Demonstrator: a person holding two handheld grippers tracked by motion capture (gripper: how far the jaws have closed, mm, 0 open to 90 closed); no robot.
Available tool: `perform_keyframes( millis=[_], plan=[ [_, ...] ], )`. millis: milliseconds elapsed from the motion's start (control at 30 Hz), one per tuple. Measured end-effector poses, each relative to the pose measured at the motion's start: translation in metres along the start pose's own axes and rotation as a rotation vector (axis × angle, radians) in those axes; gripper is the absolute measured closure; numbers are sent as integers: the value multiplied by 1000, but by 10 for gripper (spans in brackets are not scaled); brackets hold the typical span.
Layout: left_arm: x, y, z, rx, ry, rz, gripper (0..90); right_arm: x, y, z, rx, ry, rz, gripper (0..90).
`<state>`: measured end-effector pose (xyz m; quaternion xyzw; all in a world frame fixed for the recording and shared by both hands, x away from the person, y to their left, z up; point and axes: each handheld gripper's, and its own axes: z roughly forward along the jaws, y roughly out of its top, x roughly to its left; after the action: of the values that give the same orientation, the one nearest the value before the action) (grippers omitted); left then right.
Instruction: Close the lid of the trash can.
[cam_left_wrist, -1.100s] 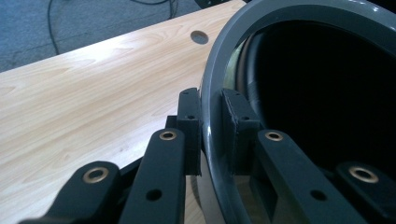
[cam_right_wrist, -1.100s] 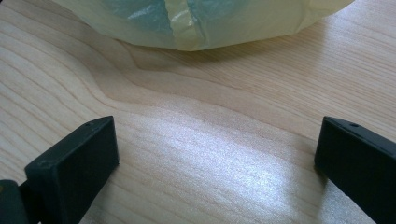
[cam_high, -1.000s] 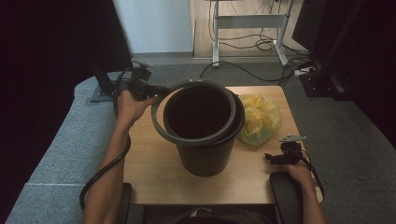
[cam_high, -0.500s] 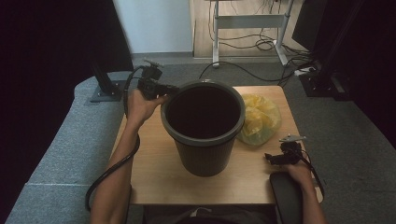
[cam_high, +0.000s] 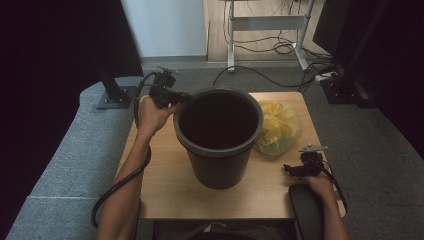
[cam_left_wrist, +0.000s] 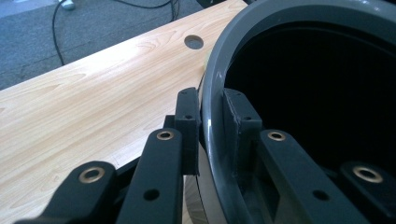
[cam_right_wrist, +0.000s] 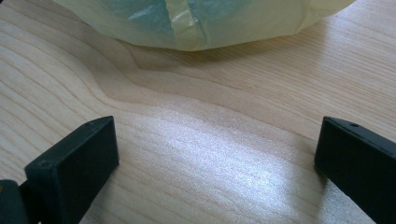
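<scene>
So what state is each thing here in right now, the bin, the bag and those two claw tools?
Bin: upright on the table, open top, inside too dark to tell if empty.
Yellow bag: lying crumpled on the table beside the bin, not held.
Left gripper: shut on the bin's rim, one jaw outside, one inside.
Right gripper: open, jaws wide apart, low over the table, bag just ahead.

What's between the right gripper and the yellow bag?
Only bare wooden table lies between the right gripper and the yellow bag, as the right gripper view shows.
</scene>
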<state>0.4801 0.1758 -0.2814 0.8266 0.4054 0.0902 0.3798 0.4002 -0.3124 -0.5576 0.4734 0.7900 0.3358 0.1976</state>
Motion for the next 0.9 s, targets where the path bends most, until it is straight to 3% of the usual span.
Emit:
perform_keyframes(
  millis=[133, 333, 467, 900],
  plan=[
    [0, 0, 0, -4, -9, 13, 735, 0, 0, 0, 0, 2, -1, 0],
    [5, -2, -4, -24, -28, 37, 363, 0, 0, 0, 0, 1, -2, 0],
    [10, -6, -10, -28, -30, 44, 187, 0, 0, 0, 0, 2, -2, 0],
    [21, -18, -30, -2, 10, 61, 7, 0, 0, 0, 0, 1, -2, 0]
  ],
)
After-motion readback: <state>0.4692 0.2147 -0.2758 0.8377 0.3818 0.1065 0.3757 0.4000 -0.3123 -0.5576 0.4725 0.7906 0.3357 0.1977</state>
